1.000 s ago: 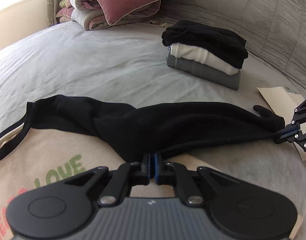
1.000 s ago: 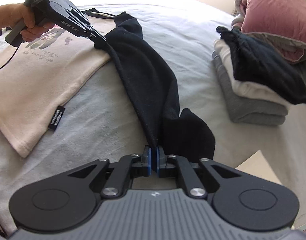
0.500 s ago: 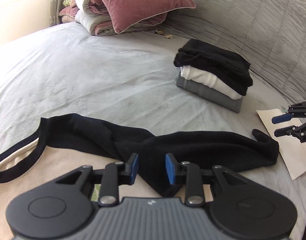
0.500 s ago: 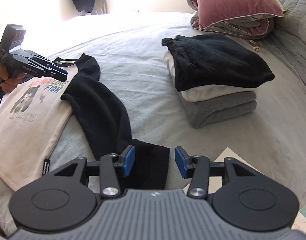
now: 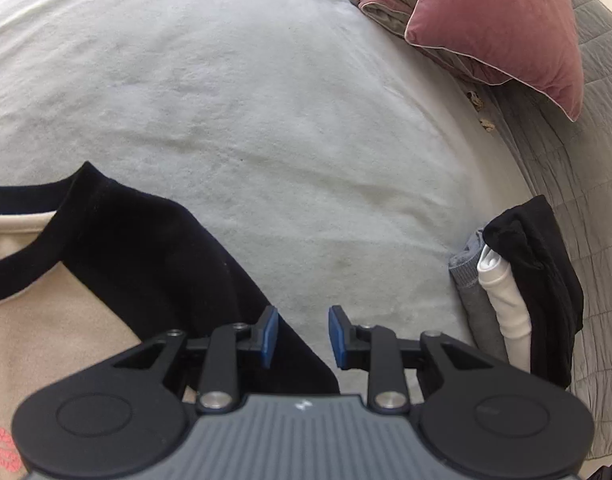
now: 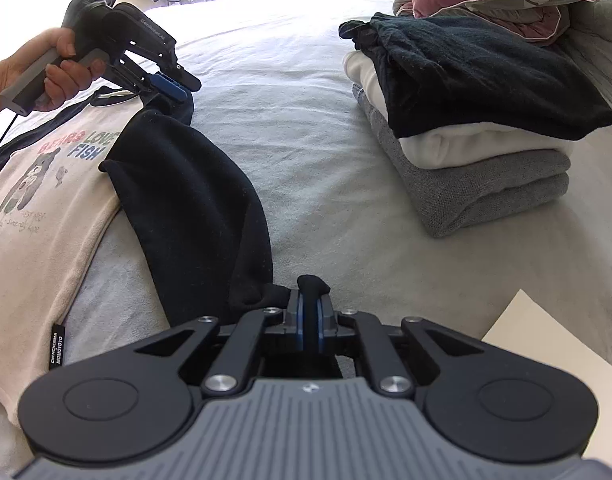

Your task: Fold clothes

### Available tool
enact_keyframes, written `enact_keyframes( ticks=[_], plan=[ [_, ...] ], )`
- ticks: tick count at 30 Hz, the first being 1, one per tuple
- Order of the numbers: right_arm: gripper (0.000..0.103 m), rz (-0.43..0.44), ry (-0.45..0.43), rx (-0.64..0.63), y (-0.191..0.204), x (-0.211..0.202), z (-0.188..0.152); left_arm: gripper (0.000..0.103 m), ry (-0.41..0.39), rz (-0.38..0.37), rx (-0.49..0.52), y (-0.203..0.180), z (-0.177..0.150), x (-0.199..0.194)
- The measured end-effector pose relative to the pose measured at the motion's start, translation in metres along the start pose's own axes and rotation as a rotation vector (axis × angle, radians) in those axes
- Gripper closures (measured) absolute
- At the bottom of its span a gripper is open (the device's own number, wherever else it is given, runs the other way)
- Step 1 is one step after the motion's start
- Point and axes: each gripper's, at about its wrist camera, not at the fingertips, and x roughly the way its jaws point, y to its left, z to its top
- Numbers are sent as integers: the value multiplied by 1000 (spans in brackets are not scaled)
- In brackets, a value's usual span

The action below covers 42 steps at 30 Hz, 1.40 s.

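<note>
Through the left wrist camera I see my left gripper (image 5: 302, 336) standing narrowly apart with nothing between its pads, having just eased slightly closer; it hangs over the edge of the black sleeve (image 5: 174, 272) of the cream shirt (image 5: 46, 320) spread on the bed (image 5: 266, 120). A stack of folded clothes (image 5: 517, 300) sits to the right.

Through the right wrist camera my right gripper (image 6: 310, 322) has just closed and pinches the sleeve's cuff (image 6: 313, 283). The sleeve runs up-left to the shirt, where a hand (image 6: 46, 76) holds the left gripper just above the shoulder. The folded stack lies well apart, right.
</note>
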Motion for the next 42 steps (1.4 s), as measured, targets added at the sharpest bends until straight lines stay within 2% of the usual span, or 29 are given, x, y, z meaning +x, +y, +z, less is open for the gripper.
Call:
enact_keyframes(
  ticks=[5, 6, 8, 11, 14, 19, 22, 28, 32, 36, 40, 42],
  plan=[
    [95, -11, -12, 5, -1, -3, -2, 77, 3, 137, -25, -20, -2, 10],
    [95, -17, -22, 10, -1, -3, -2, 80, -1, 179, -20, -24, -3, 12],
    [95, -39, -52, 18, -1, -7, -1, 99, -17, 274, 11, -33, -6, 16],
    [96, -105, -117, 3, 0, -23, 3, 102, -40, 328, 39, -40, -11, 19],
    [96, -184, -189, -38, 0, -47, 10, 103, -98, 277, -13, -33, -12, 9],
    [96, -307, -337, -86, -5, -96, 27, 103, -276, -10, -208, -11, -7, -22],
    [96, -376, -434, -93, -13, -113, 48, 103, -373, -128, -310, -2, -6, -29],
    [96, -444, -579, -63, -36, -127, 97, 103, -489, -265, -506, 18, -13, -12],
    [96, -437, -575, -42, -60, -115, 122, 103, -517, -254, -526, 21, -21, 9],
    [96, -441, -485, 11, -89, -82, 127, 103, -541, -212, -485, 14, -24, 26],
    [96, -446, -336, 77, -112, -38, 115, 103, -539, -157, -423, 8, -21, 38],
    [95, -458, -294, 96, -117, -27, 110, 103, -541, -141, -390, 5, -19, 36]
  ],
)
